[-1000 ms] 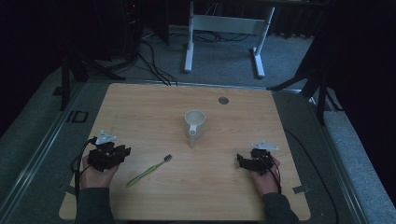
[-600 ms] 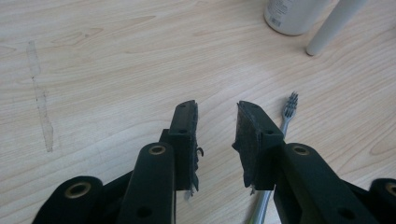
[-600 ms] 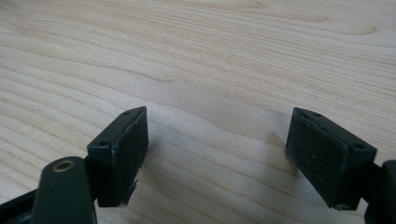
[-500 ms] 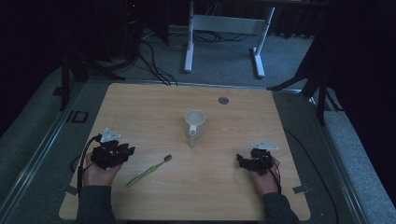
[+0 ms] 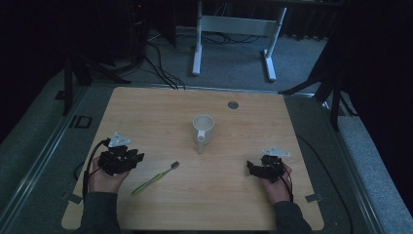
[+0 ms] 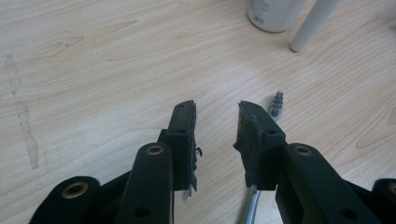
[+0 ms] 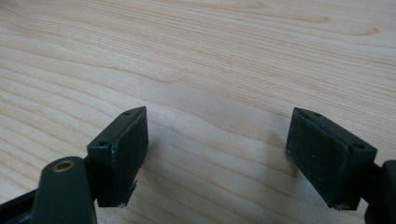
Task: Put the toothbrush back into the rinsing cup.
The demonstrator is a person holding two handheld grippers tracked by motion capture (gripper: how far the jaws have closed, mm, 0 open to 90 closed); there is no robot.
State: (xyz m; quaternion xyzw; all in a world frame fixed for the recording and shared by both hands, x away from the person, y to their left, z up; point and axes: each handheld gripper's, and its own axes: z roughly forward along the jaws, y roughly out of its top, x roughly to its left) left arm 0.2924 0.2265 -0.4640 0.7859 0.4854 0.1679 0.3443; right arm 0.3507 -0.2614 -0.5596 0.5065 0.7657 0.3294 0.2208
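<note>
Approach step, I'd say: your left gripper [image 5: 135, 158] has just been opening, jaws part-open with nothing between them, toothbrush [image 5: 155, 178] lying just beside on the table [image 5: 160, 112]. Right gripper [image 7: 215, 154] wide, empty. Next: straddle the handle, close.

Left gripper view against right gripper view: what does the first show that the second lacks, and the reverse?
Left gripper view: the left hand-held gripper, whose jaws have just been opening and stand partway apart with nothing between them; a toothbrush lying by one jaw; the white mug at the top edge. Right gripper view: the right hand-held gripper, jaws spread wider, nothing between them. Shared: the light wooden table.
</note>
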